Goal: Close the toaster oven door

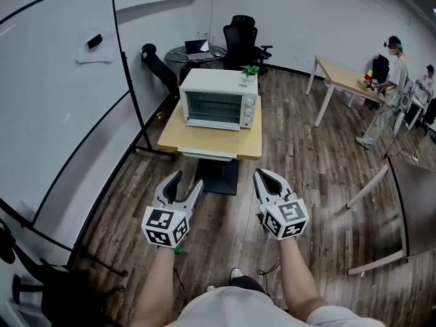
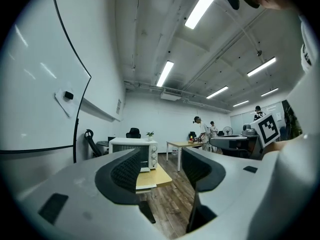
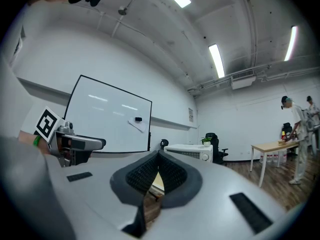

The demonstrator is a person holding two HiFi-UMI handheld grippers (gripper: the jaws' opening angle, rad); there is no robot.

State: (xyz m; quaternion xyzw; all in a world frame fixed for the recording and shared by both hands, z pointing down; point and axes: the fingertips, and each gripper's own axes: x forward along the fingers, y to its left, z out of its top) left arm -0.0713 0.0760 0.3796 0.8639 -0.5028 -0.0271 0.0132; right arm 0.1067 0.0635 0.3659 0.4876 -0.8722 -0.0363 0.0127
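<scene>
A white toaster oven (image 1: pixel 218 99) stands on a small wooden table (image 1: pixel 208 142) a few steps ahead; its glass door looks upright and flush with the front. A little potted plant (image 1: pixel 248 71) sits on its top. My left gripper (image 1: pixel 187 180) is open and empty, held at waist height well short of the table. My right gripper (image 1: pixel 263 175) is shut on nothing, level with the left. The left gripper view shows the toaster oven (image 2: pixel 134 153) far off past the open left gripper (image 2: pixel 160 169). In the right gripper view the toaster oven (image 3: pixel 192 153) lies beyond the closed right gripper (image 3: pixel 157 170).
A large whiteboard on a wheeled stand (image 1: pixel 61 114) runs along the left. Office chairs (image 1: pixel 242 36) and a round table with a laptop (image 1: pixel 197 48) are behind the oven. People (image 1: pixel 390 90) stand at a wooden table (image 1: pixel 340 77) on the right; another table (image 1: pixel 412 203) is nearer.
</scene>
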